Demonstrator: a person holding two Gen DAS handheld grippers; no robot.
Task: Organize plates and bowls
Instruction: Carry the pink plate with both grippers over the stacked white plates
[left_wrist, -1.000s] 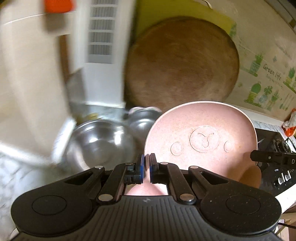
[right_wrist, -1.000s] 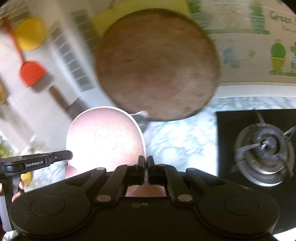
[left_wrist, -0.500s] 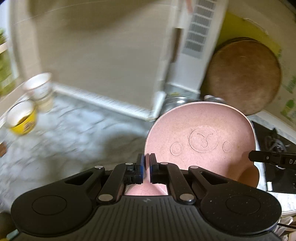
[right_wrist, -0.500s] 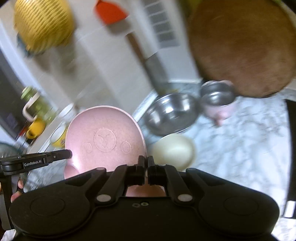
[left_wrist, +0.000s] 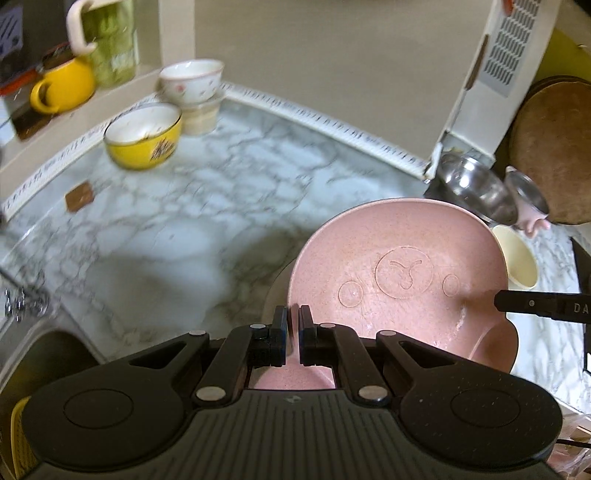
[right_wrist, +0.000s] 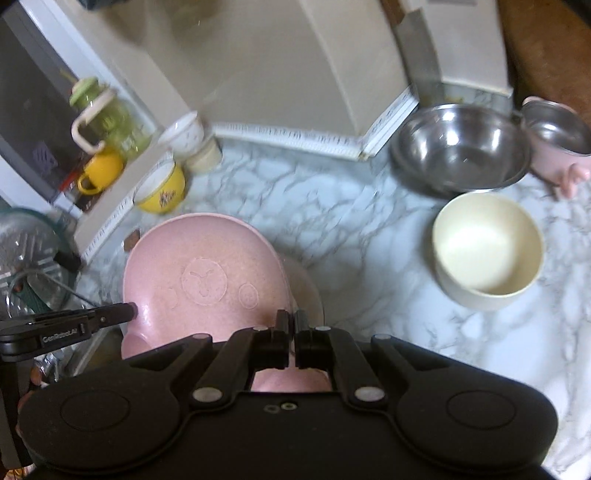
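A pink plate (left_wrist: 399, 280) with an embossed bear face hangs tilted just above the marble counter (left_wrist: 207, 206). My left gripper (left_wrist: 293, 314) is shut on its near rim. My right gripper (right_wrist: 291, 319) is shut on the plate (right_wrist: 207, 280) at the opposite rim. Each view shows the other gripper's finger reaching onto the plate from the side. A pale round edge (right_wrist: 306, 284) peeks out beneath the plate; what it is I cannot tell. A cream bowl (right_wrist: 487, 251), a steel bowl (right_wrist: 461, 147) and a yellow bowl (left_wrist: 144, 136) stand on the counter.
A white flowered bowl (left_wrist: 192, 81) sits stacked on another by the back wall. A yellow mug (left_wrist: 62, 86) and a green jar (left_wrist: 110, 44) stand on a ledge. A pink steel-lined cup (right_wrist: 554, 144) and a round wooden board (left_wrist: 554, 155) are right; a sink (left_wrist: 44, 354) is lower left.
Both grippers carried the pink plate leftward, away from the wooden board and stove, and lower over the marble counter. Both stayed shut on it.
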